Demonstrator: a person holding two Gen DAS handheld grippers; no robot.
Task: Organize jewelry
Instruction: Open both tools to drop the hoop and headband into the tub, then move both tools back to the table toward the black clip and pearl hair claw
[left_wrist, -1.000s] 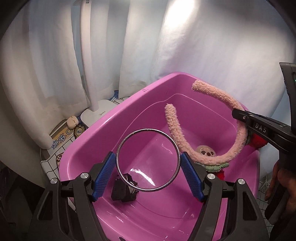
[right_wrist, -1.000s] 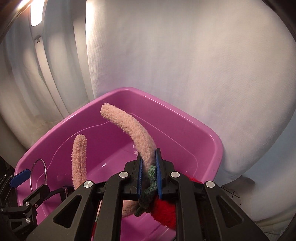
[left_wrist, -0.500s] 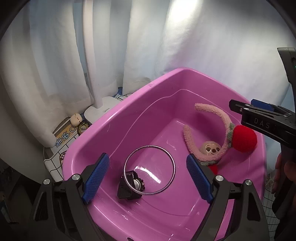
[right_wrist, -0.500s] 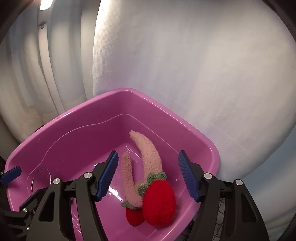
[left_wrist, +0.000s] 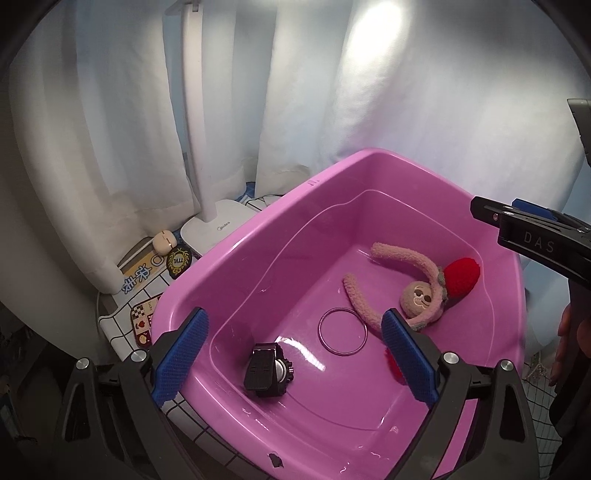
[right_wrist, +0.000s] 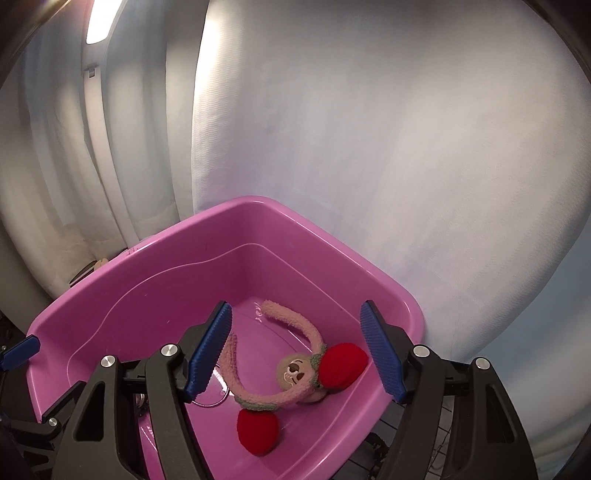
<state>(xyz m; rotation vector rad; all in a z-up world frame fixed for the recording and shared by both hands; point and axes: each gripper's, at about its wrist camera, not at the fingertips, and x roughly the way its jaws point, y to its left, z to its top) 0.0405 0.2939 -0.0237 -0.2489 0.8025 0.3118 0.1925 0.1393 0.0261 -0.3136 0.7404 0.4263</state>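
A pink plastic tub (left_wrist: 236, 254) holds the jewelry. On its floor lie a thin metal bangle (left_wrist: 342, 336), a black wristwatch (left_wrist: 269, 371) and a fuzzy pink headband with red pompoms and a small face (left_wrist: 424, 291). My left gripper (left_wrist: 293, 358) is open and empty above the tub's near side. My right gripper (right_wrist: 297, 354) is open and empty above the headband (right_wrist: 295, 369); its arm shows at the right edge of the left wrist view (left_wrist: 535, 243). The tub rim also shows in the right wrist view (right_wrist: 332, 236).
A white lamp base and stem (left_wrist: 214, 225) stand behind the tub on the left. Small items (left_wrist: 164, 242) and a patterned cloth (left_wrist: 140, 280) lie beside it. White curtains (left_wrist: 110, 110) hang close behind. Checked cloth covers the table (left_wrist: 192, 421).
The left gripper opened and let the bangle drop to the tub floor. The right gripper opened and released the headband into the tub. Both grippers rose and pulled back.
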